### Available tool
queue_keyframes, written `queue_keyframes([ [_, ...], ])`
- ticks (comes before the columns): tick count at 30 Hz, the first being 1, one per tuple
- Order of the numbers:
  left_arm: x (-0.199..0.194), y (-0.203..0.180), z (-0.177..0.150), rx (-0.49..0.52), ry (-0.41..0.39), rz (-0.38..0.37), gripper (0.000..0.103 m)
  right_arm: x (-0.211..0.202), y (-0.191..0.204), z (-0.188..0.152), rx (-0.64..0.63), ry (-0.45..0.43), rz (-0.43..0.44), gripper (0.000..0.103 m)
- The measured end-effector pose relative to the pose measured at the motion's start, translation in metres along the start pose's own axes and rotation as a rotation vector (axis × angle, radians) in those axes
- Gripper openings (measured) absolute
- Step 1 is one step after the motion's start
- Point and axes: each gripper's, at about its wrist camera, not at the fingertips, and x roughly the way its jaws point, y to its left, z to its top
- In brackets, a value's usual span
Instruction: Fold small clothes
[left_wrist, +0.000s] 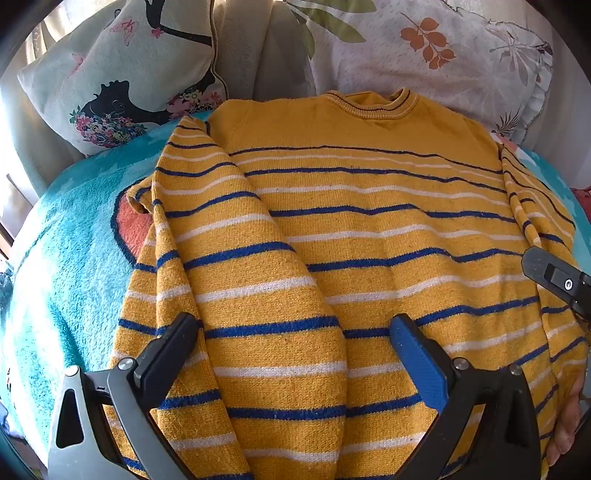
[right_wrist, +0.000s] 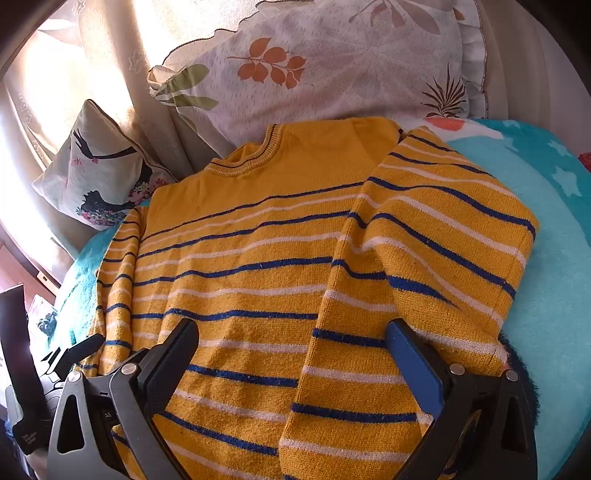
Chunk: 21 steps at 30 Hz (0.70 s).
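Observation:
A small yellow sweater (left_wrist: 369, 206) with blue and white stripes lies flat on a turquoise blanket (left_wrist: 66, 266), collar away from me. Its left sleeve (left_wrist: 236, 280) is folded down over the body. In the right wrist view the sweater (right_wrist: 243, 251) shows its right sleeve (right_wrist: 369, 332) folded down over the body too. My left gripper (left_wrist: 291, 332) is open above the left sleeve and holds nothing. My right gripper (right_wrist: 291, 336) is open above the right sleeve and holds nothing. The right gripper's finger (left_wrist: 554, 273) shows at the right edge of the left wrist view.
A floral pillow (left_wrist: 443, 55) and a cushion with a black bird print (left_wrist: 118, 74) lean behind the sweater's collar. A curtain (right_wrist: 92, 74) hangs at the back left. The other gripper (right_wrist: 70, 354) and dark objects sit at the bed's left edge.

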Motion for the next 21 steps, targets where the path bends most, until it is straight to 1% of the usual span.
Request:
queue_keyframes([
  [11,0.0,0.0,-0.0006,-0.001,-0.002,-0.001,0.103,-0.0011,0.0011,0.0011,0.0,0.001,-0.001,0.103],
  [21,-0.0003,-0.0007,0.0008,0.0,-0.001,0.002,0.103,0.0023,0.0058,0.0017,-0.025,0.016,-0.045,0.103],
])
